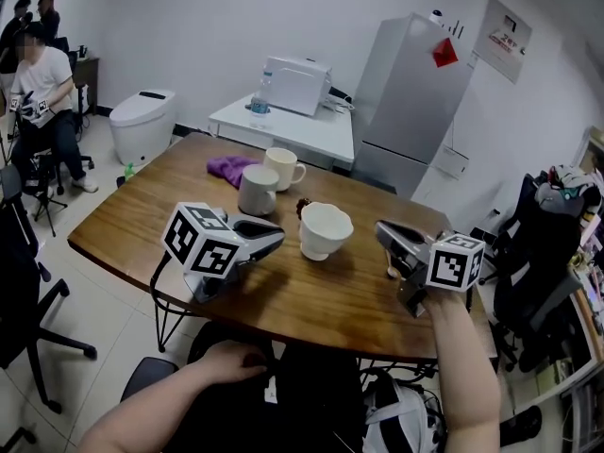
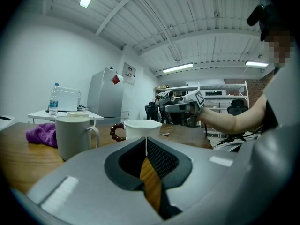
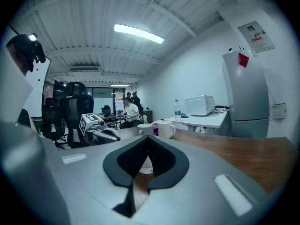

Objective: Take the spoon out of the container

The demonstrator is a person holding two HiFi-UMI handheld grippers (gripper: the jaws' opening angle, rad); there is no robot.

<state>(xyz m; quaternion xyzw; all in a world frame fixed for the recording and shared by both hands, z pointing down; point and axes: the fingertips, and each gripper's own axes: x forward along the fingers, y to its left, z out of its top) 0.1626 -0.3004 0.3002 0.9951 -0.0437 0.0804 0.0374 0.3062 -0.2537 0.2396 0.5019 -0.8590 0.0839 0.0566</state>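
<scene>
A white wavy-rimmed cup [image 1: 326, 229] stands in the middle of the wooden table [image 1: 311, 300]; no spoon handle shows above its rim. It also appears in the left gripper view, cup [image 2: 142, 128], beyond the jaw tips. My left gripper [image 1: 279, 237] rests left of the cup, pointing at it, jaws shut and empty [image 2: 146, 139]. My right gripper [image 1: 380, 226] hovers right of the cup, pointing toward it, jaws shut with nothing between them [image 3: 147, 137]. A small pale thing [image 1: 391, 272] lies on the table under the right gripper; I cannot tell whether it is the spoon.
Two mugs [image 1: 257, 190] [image 1: 283, 168], a purple cloth [image 1: 231, 166] and a brown bead bracelet [image 1: 304, 204] lie behind the cup. A white side table [image 1: 311, 130], a fridge [image 1: 411, 92] and office chairs surround the table. A person sits at far left [image 1: 42, 92].
</scene>
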